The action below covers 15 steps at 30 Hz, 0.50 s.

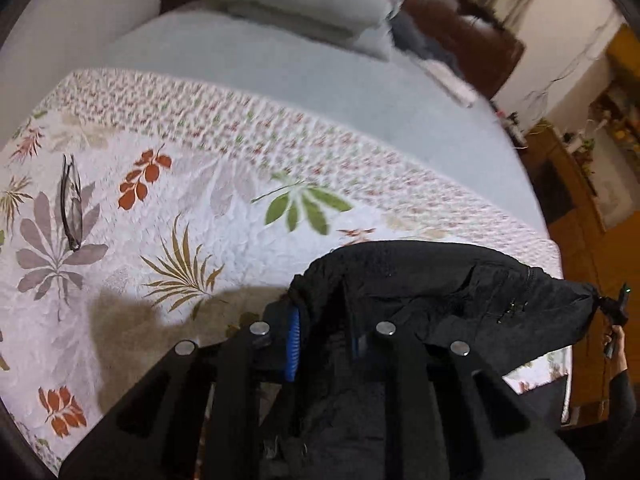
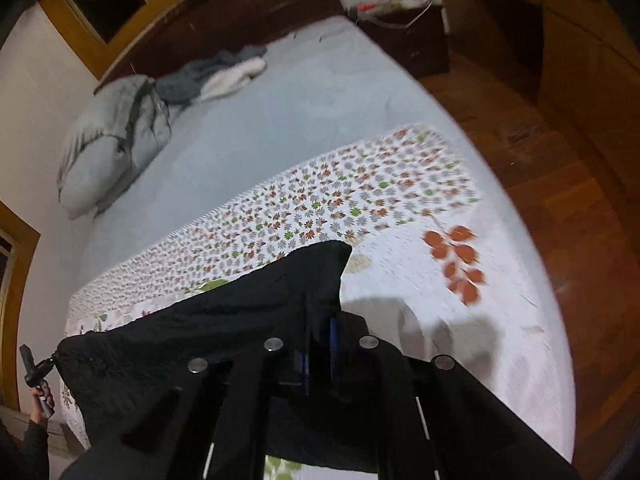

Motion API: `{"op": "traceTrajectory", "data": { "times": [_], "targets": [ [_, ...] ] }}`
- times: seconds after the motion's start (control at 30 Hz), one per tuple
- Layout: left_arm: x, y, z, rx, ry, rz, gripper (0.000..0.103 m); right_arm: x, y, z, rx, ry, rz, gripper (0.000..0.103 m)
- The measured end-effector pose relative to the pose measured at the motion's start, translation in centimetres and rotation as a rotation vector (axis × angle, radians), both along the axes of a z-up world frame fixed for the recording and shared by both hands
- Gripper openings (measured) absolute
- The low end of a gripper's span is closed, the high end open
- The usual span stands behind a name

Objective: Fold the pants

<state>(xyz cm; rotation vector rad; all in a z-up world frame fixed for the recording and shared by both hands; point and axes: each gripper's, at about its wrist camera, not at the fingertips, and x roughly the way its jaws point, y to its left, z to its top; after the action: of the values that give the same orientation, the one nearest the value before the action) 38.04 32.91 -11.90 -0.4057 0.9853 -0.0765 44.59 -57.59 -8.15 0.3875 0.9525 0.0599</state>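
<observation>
The black pants [image 1: 440,296] hang stretched between my two grippers above the floral bedspread [image 1: 180,200]. My left gripper [image 1: 324,332] is shut on one corner of the waistband, its blue pads pinching the black cloth. My right gripper [image 2: 320,344] is shut on the other corner of the pants [image 2: 200,328]. In the left wrist view the right gripper [image 1: 614,312] shows at the far end of the cloth. In the right wrist view the left gripper [image 2: 34,368] shows at the far left end. The lower legs of the pants are hidden below my grippers.
A pair of glasses [image 1: 71,204] lies on the bedspread at the left. A folded grey duvet [image 2: 116,136] and towels [image 2: 224,72] lie on the pale blue sheet [image 2: 280,120] near the dark headboard. Wooden floor [image 2: 560,200] lies to the right of the bed, with a nightstand [image 2: 408,28].
</observation>
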Motion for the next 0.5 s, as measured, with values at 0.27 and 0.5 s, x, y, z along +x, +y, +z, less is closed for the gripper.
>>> {"op": "traceTrajectory", "data": {
  "times": [0.27, 0.5],
  "targets": [
    [-7.6, -0.8, 2.6, -0.043, -0.082, -0.040, 0.017, -13.6, -0.3, 2.0, -0.003, -0.108, -0.055, 0.007],
    [-16.0, 0.2, 1.9, -0.056, -0.125, -0.042, 0.017, -23.7, 1.5, 1.4, -0.024, -0.200, -0.100, 0.007]
  ]
}}
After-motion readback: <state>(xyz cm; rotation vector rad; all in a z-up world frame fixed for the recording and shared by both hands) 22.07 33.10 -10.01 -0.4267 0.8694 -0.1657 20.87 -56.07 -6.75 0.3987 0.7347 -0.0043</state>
